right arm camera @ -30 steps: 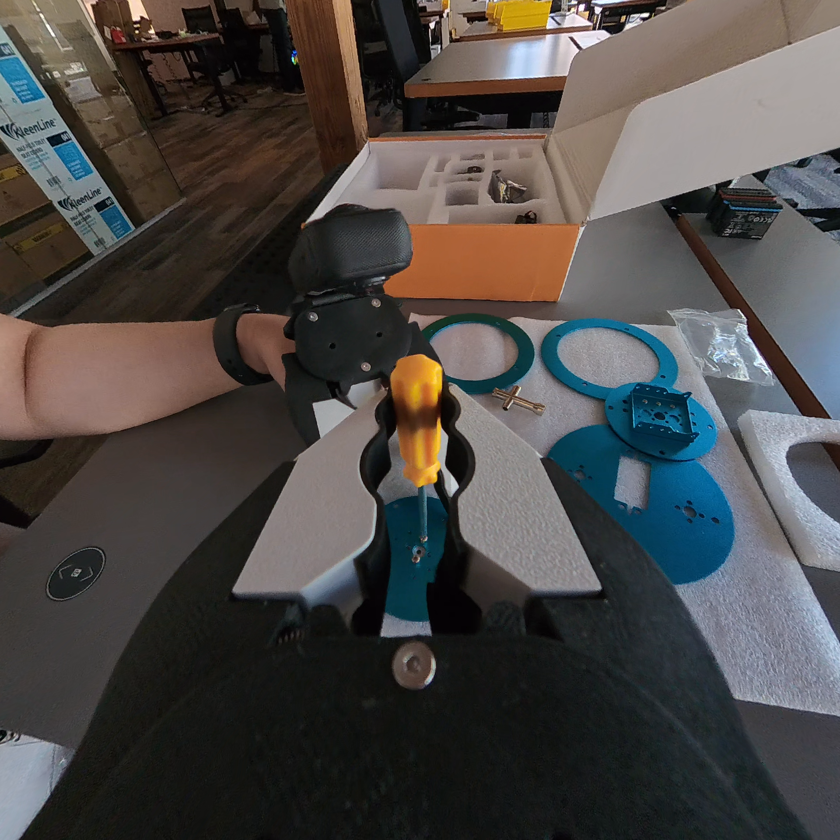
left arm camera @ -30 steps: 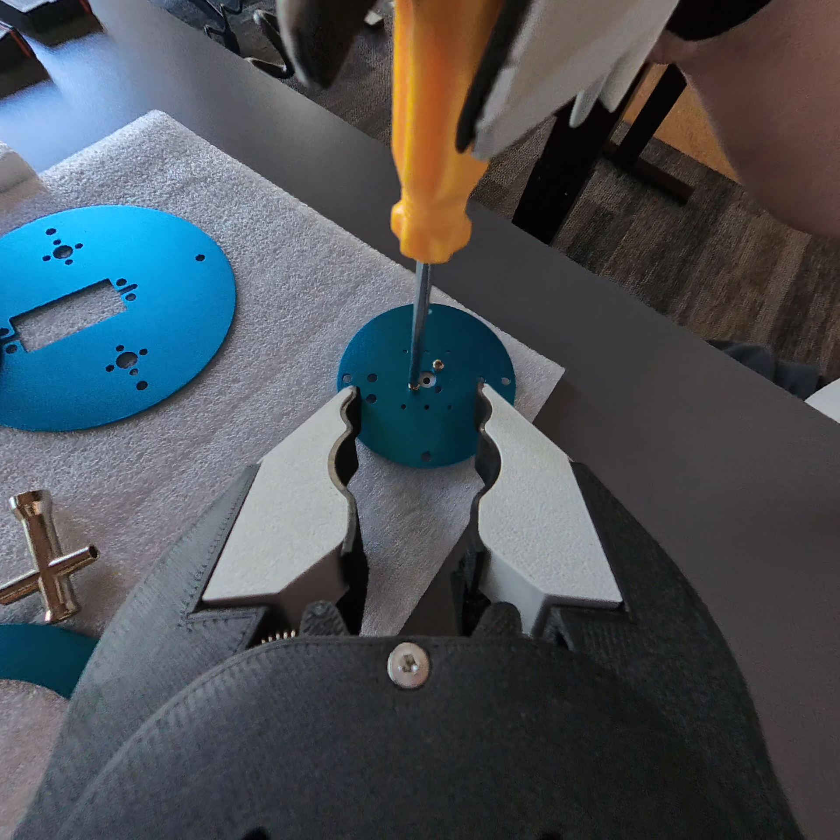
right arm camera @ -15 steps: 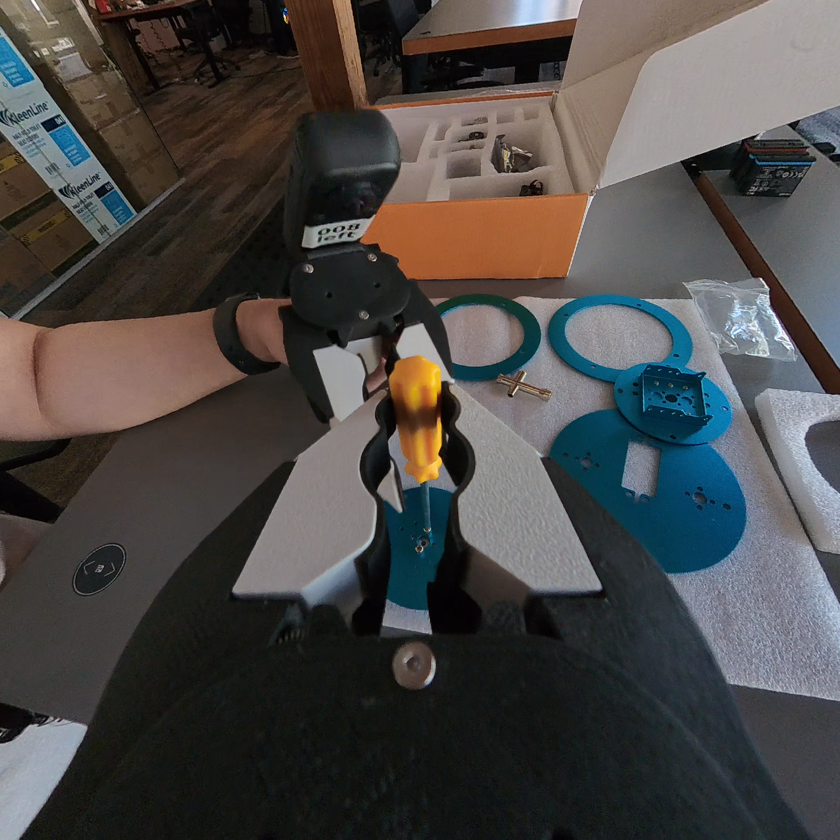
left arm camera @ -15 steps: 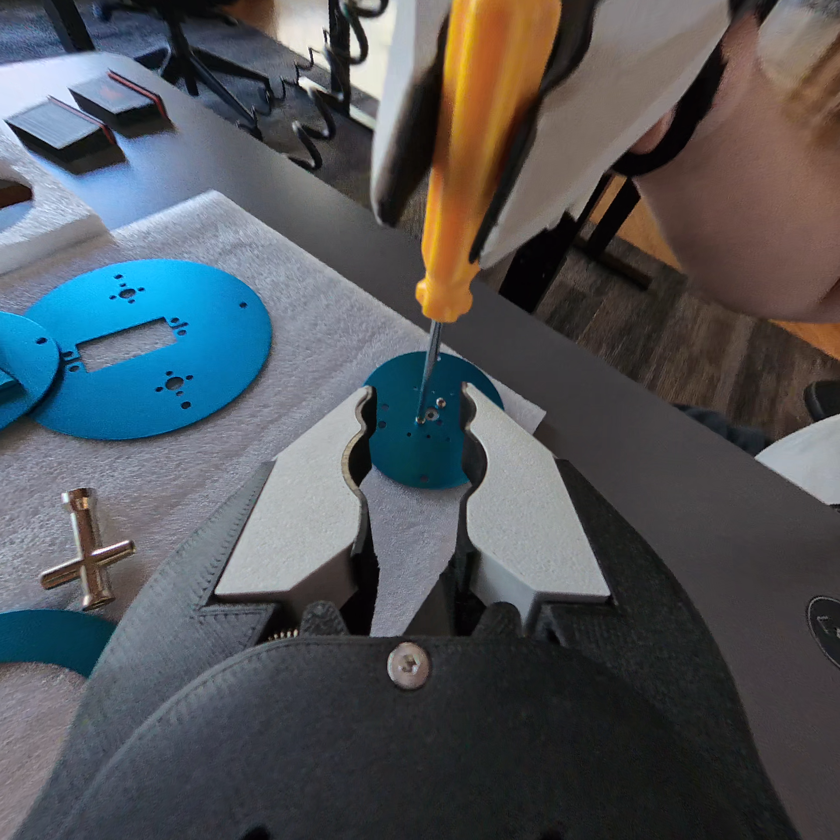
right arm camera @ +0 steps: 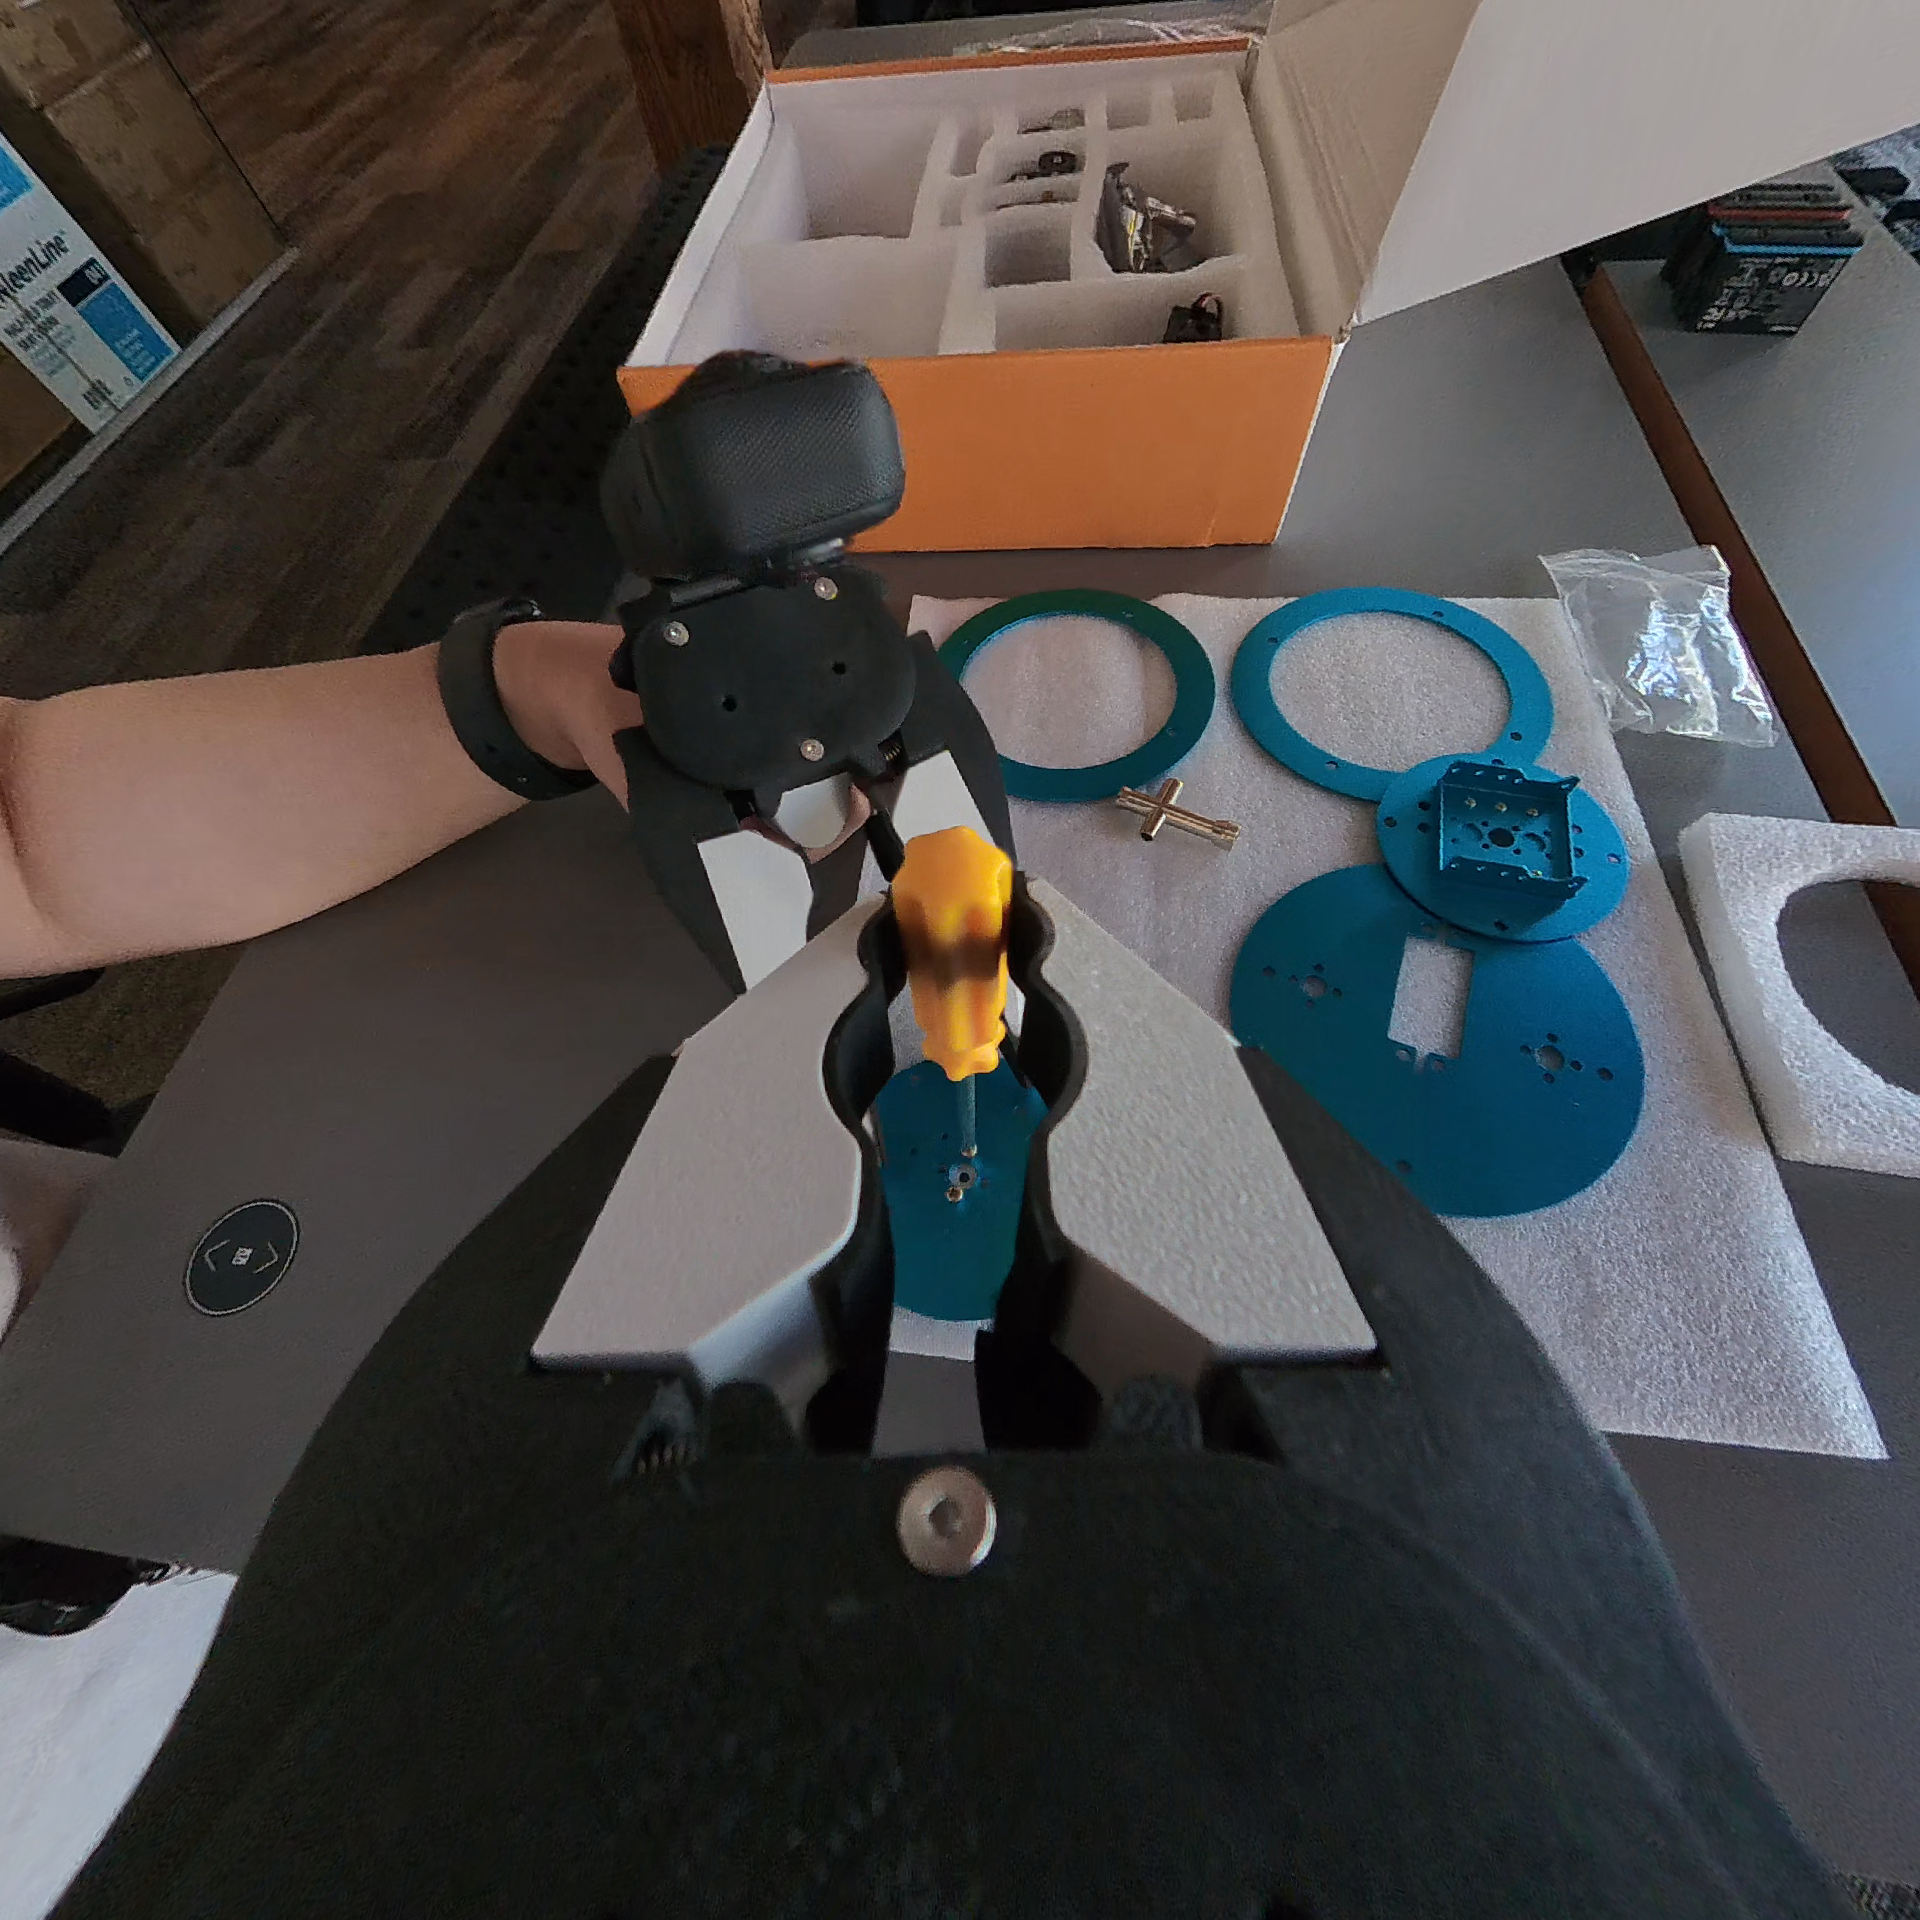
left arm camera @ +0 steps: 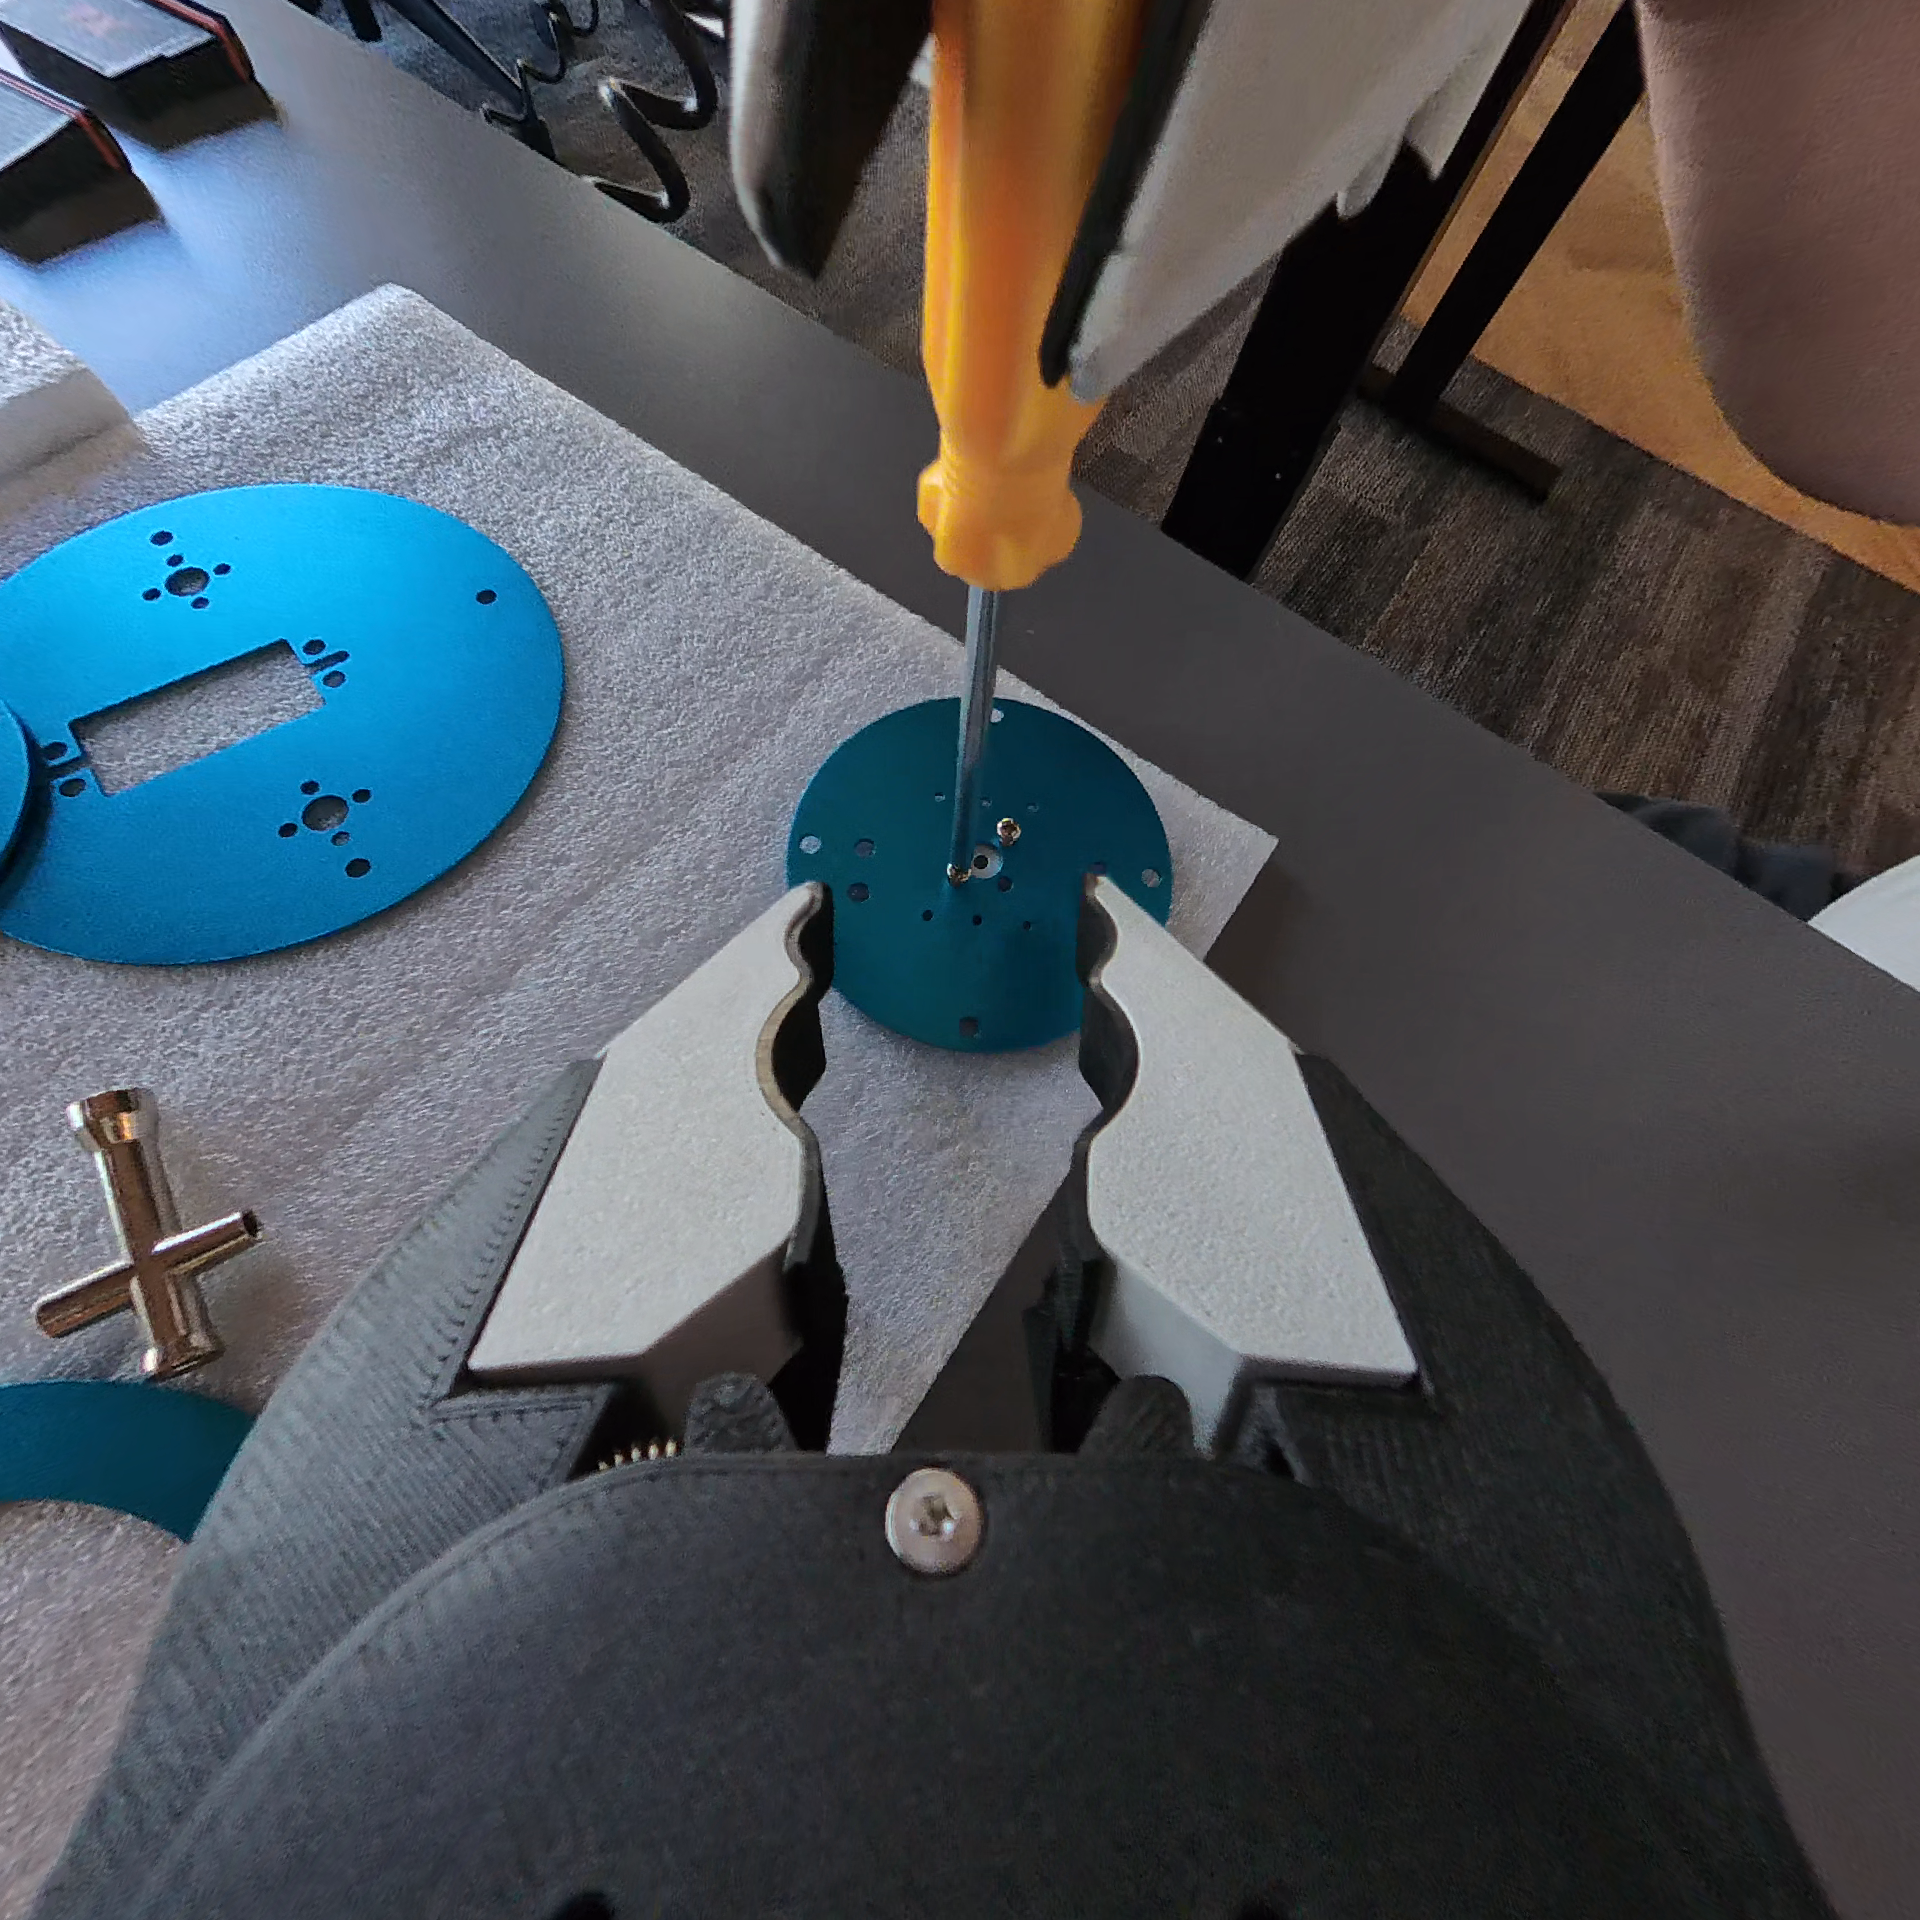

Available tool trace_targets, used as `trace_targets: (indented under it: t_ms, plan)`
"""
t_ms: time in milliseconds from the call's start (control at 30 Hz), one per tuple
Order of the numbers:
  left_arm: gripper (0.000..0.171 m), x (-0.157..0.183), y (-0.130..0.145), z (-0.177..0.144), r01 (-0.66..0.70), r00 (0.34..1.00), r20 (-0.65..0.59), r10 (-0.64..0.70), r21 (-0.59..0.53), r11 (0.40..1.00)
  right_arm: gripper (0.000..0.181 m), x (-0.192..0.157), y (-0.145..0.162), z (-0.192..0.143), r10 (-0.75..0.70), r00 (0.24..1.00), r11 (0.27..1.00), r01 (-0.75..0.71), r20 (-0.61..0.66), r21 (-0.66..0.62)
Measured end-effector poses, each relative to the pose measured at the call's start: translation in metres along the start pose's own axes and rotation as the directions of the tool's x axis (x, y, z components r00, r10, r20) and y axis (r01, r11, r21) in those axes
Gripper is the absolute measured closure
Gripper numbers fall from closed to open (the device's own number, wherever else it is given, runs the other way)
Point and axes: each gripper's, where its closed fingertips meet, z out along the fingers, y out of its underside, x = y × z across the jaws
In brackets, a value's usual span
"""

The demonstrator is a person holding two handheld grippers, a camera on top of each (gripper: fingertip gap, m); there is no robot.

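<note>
A small blue disc [left arm camera: 966,956] with several holes lies on a white foam sheet [left arm camera: 644,727] near the table's edge. My left gripper [left arm camera: 954,894] is open, and its fingertips rest over the disc's near half on either side. My right gripper [right arm camera: 956,914] is shut on a yellow-handled screwdriver [right arm camera: 954,987] and holds it nearly upright. The screwdriver [left arm camera: 997,312] has its tip on a small screw near the disc's centre, and a second screw sits beside it. In the right wrist view the disc [right arm camera: 935,1236] shows between my fingers, with the left gripper's black body [right arm camera: 764,686] behind it.
A large blue plate with a rectangular cutout [left arm camera: 260,883], a metal cross wrench [left arm camera: 145,1236] and two blue rings [right arm camera: 1195,696] lie on the foam. A blue plate with a bracket [right arm camera: 1501,842], a plastic bag [right arm camera: 1662,655], an open orange box [right arm camera: 1039,447] and a foam block [right arm camera: 1808,987] are farther off. Tip to tip, the grippers are about 10 cm apart. The metal cross wrench [left arm camera: 145,1236] sits 12 cm or so from the ends of my left fingers. Look for it in the right wrist view [right arm camera: 1169,814] too.
The left gripper drew back a little, then came close again with its tips over the disc. The right gripper now looks down more steeply. The screwdriver tip stays on the disc.
</note>
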Motion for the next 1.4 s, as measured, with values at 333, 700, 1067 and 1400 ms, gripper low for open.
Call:
trace_targets:
  t_ms: [333,700,1067,1400]
  plan:
    - [0.129,0.002,0.003,0.005,-0.011,1.0,-0.005,0.011,-0.023,1.0,0.164,-0.003,0.001,0.004,-0.065,0.998,0.994,0.063,-0.021,-0.087]
    - [0.138,0.003,-0.019,-0.006,0.016,0.999,-0.034,-0.013,0.104,0.994,0.164,-0.003,0.002,0.006,-0.037,0.999,0.993,0.036,-0.006,-0.116]
    - [0.155,0.006,-0.059,-0.021,0.016,0.999,-0.05,0.0,0.313,0.95,0.164,-0.002,0.003,0.007,-0.057,0.998,0.984,0.054,-0.013,-0.168]
    - [0.156,0.005,-0.059,-0.02,0.041,0.998,-0.051,-0.026,0.315,0.948,0.164,0.0,0.004,0.007,-0.062,0.998,0.976,0.063,0.013,-0.207]
